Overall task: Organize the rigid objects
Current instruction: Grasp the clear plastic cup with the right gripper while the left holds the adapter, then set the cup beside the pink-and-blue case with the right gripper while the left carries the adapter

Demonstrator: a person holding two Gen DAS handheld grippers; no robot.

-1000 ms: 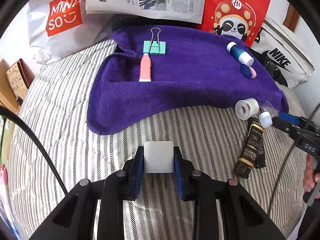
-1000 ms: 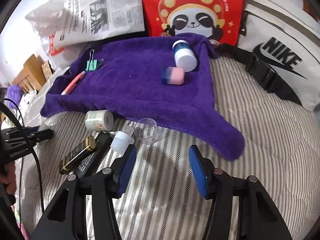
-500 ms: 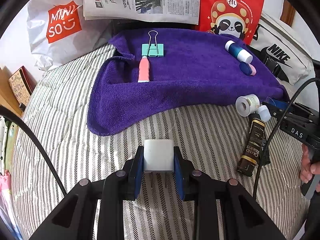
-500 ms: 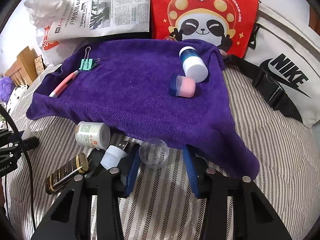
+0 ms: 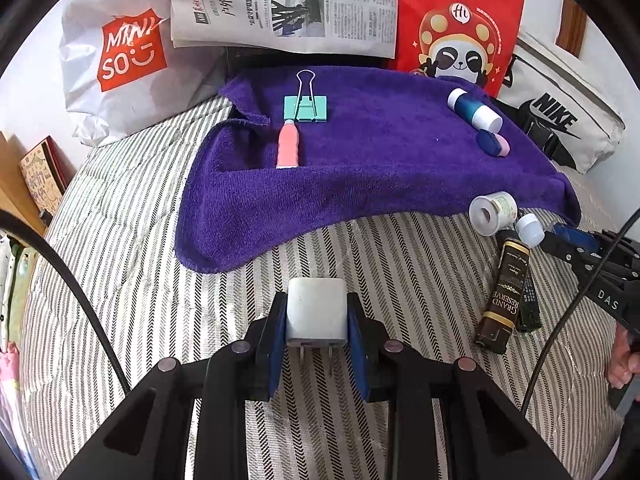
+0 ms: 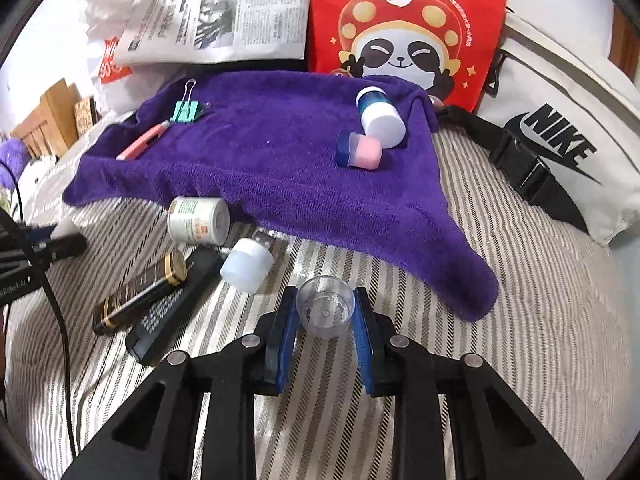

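The right gripper (image 6: pixel 325 334) has just closed its jaws on the small clear plastic cup (image 6: pixel 325 307), which a second ago lay loose on the striped bedspread (image 6: pixel 520 320) ahead of jaws that stood well apart; now the blue pads press the cup's sides just off the near edge of the purple towel (image 6: pixel 280 160). The left gripper (image 5: pixel 317 330) has not changed: it stays clamped on the white plug adapter (image 5: pixel 316 312), prongs pointing back toward the camera, over the bedspread short of the towel's near edge. Both hands therefore carry an item, and the next step is probably to bring each onto the towel, where the green binder clip (image 5: pixel 306 108) and pink pen (image 5: pixel 288 150) lie toward its far left corner and the blue-and-white bottle (image 5: pixel 474 110) and pink-and-blue cap (image 5: pixel 492 143) toward its far right. Still off the towel, near its right near corner, are the white pill bottle (image 6: pixel 198 220), the small white cap (image 6: pixel 246 264), the dark gold-banded tube (image 6: pixel 140 296) and a black flat stick (image 6: pixel 172 312) beside it. The cup looks thin and slick, so the grip may slip or squeeze it out of shape when lifted.
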